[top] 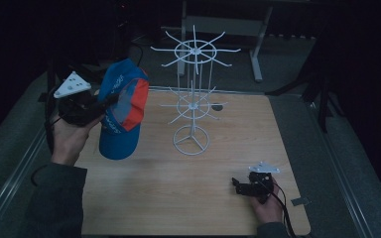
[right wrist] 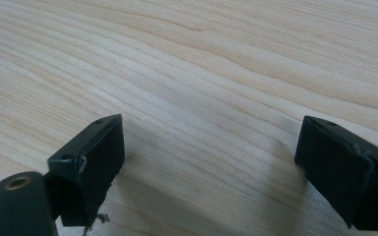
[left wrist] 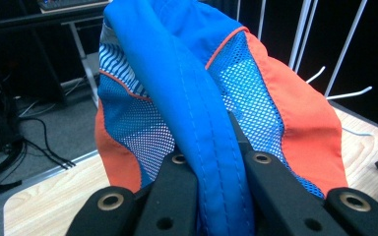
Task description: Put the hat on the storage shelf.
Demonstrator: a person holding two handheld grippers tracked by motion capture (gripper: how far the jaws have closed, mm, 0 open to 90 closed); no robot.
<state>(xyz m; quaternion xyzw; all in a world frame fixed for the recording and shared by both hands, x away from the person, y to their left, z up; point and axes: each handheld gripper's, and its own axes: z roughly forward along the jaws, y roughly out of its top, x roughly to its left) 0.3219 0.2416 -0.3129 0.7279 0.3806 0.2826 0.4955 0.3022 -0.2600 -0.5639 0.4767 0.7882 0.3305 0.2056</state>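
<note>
The left gripper point(top: 95, 105) held the cap point(top: 121, 111) in the air at about ten o'clock from the white wire rack point(top: 192, 101), its fingers point(left wrist: 174, 189) clenched on a fold of smooth blue fabric. The carrying step was in hand, I think — next the cap needed lifting onto one thin hook. Mesh panels looked soft, orange sides plain. The right gripper point(top: 242, 187) rested on the pale wooden counter point(top: 178, 188) at five o'clock, fingers point(right wrist: 91, 157) released.
</note>
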